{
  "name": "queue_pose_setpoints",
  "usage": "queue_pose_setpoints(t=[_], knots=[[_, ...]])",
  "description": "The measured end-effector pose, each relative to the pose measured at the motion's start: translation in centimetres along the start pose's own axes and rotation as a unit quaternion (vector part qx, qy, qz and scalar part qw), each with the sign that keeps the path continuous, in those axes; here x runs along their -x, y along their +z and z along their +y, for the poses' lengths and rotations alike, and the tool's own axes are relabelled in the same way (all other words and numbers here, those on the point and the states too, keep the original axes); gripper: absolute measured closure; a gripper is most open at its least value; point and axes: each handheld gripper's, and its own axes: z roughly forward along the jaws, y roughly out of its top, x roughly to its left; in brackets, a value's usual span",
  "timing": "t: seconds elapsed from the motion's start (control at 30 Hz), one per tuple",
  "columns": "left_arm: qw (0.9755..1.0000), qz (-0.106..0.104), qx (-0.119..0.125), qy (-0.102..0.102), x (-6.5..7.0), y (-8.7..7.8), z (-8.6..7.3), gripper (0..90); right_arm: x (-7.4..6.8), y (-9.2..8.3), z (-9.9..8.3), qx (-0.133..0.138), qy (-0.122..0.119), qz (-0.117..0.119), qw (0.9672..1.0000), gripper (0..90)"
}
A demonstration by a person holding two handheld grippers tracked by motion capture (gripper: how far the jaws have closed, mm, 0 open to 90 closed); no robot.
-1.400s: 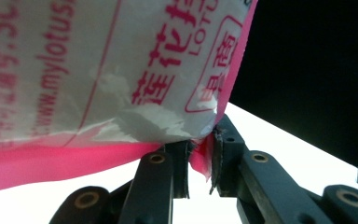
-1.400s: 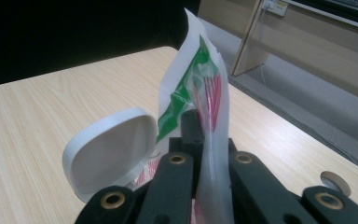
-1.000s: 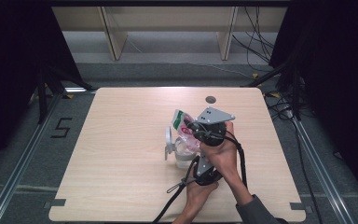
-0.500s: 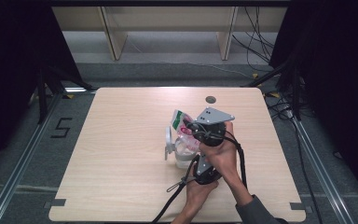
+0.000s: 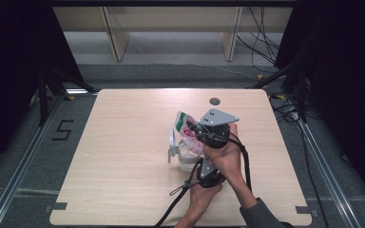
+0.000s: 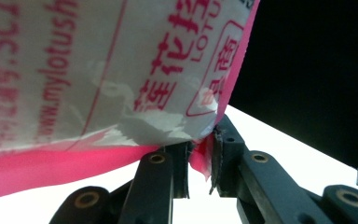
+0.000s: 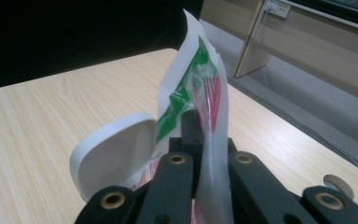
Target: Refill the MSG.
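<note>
Packet (image 7: 200, 88) pinched between both grippers

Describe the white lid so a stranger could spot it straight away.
On the wooden table, look just left of the two hand-held grippers. The white lid stands flipped open beside the printed pouch; it is plain, rounded and unprinted, unlike the pouch.

Light wooden table (image 5: 123, 166), white open-lidded tub (image 5: 183, 154)
</note>
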Motion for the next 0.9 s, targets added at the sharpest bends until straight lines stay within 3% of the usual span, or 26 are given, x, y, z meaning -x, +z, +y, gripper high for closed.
queue_pose_setpoints(t=[0.3, 0.33, 0.37, 0.9], knots=[[1.0, -0.002, 0.003, 0.003, 0.18, 0.0, 0.02, 78.6, 0.12, 0.07, 0.14, 0.003, -0.01, -0.007, 0.9999, 90.0], [0.9997, -0.006, -0.012, 0.021, 0.0, -0.17, 0.08, 78.7, 0.1, 0.08, 0.16, 0.001, -0.006, -0.007, 1.0, 90.0], [0.9996, -0.005, -0.012, 0.023, 0.01, -0.18, 0.09, 78.7, 0.15, 0.05, 0.21, -0.005, -0.004, 0.0, 1.0, 90.0], [0.9997, -0.006, -0.001, 0.025, 0.13, -0.17, 0.22, 78.8, 0.22, 0.38, 0.65, -0.014, -0.009, -0.002, 0.9999, 90.0]])
